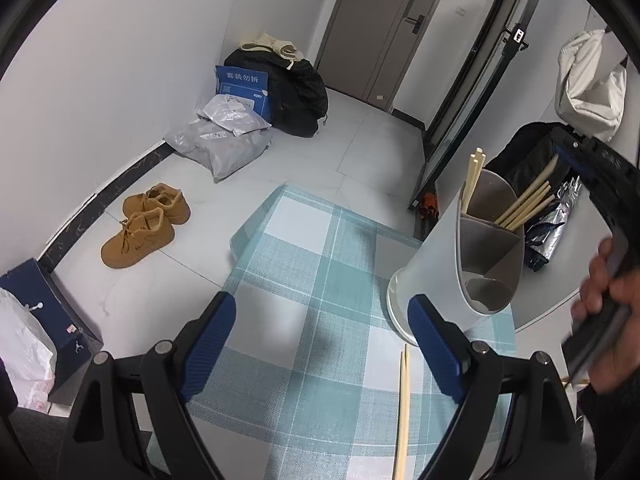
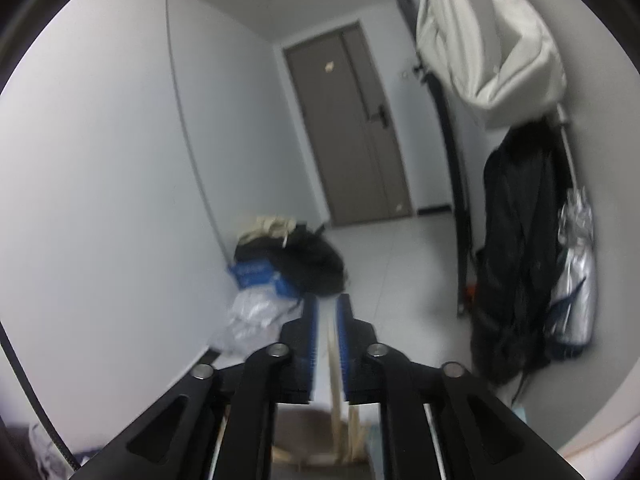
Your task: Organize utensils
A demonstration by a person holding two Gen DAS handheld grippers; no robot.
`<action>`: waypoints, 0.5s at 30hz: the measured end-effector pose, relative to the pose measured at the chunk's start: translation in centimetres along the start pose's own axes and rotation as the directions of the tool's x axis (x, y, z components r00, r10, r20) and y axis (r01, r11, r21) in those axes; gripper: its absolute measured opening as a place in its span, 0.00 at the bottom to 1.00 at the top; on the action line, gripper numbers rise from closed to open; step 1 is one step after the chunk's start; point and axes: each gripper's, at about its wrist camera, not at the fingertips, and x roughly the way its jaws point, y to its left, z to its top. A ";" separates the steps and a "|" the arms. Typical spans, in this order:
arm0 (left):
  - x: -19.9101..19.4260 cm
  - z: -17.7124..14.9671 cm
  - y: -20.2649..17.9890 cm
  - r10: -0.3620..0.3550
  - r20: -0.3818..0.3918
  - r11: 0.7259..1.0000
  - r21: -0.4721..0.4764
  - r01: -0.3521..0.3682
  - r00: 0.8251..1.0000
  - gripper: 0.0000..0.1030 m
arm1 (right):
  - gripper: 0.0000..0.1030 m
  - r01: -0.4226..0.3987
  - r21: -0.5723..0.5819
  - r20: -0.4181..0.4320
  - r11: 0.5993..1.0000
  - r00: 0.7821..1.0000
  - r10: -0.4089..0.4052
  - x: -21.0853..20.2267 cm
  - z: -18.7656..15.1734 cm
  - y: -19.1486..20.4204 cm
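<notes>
Several chopsticks (image 1: pixel 524 208) already stand in the grey holder (image 1: pixel 452 256); one pair (image 1: pixel 403 412) lies near on the surface (image 1: pixel 304 280), still to go. Left gripper (image 1: pixel 320 344) fingers spread, empty. Right gripper (image 2: pixel 327 344) fingers slightly parted around a chopstick. Checked cloth; shoes (image 1: pixel 144 224), bags on floor.

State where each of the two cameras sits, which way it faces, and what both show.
Left wrist: on the left gripper, angled down at the checked tablecloth, utensil holder and loose chopsticks; a hand shows at right.
Right wrist: on the right gripper, facing nearly level toward the door; chopsticks stand between its narrowly parted fingers.
Shared: door, black bag, white jacket.
</notes>
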 end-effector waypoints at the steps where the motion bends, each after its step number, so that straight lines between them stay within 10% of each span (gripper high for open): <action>1: 0.0 0.0 -0.1 0.003 0.002 1.000 0.003 -0.003 1.000 0.83 | 0.41 -0.003 -0.015 -0.009 1.000 1.000 0.003 -0.9 -0.4 0.1; 9: 0.3 -0.5 -0.6 0.022 -0.004 1.000 0.018 -0.022 1.000 0.83 | 0.68 -0.086 -0.052 -0.099 0.995 0.992 0.080 -7.9 -4.1 0.5; 15: 0.5 -1.3 -0.7 0.036 -0.026 0.999 0.038 -0.035 0.999 0.83 | 0.70 -0.041 -0.046 -0.247 0.998 0.969 0.028 -8.8 -10.6 1.1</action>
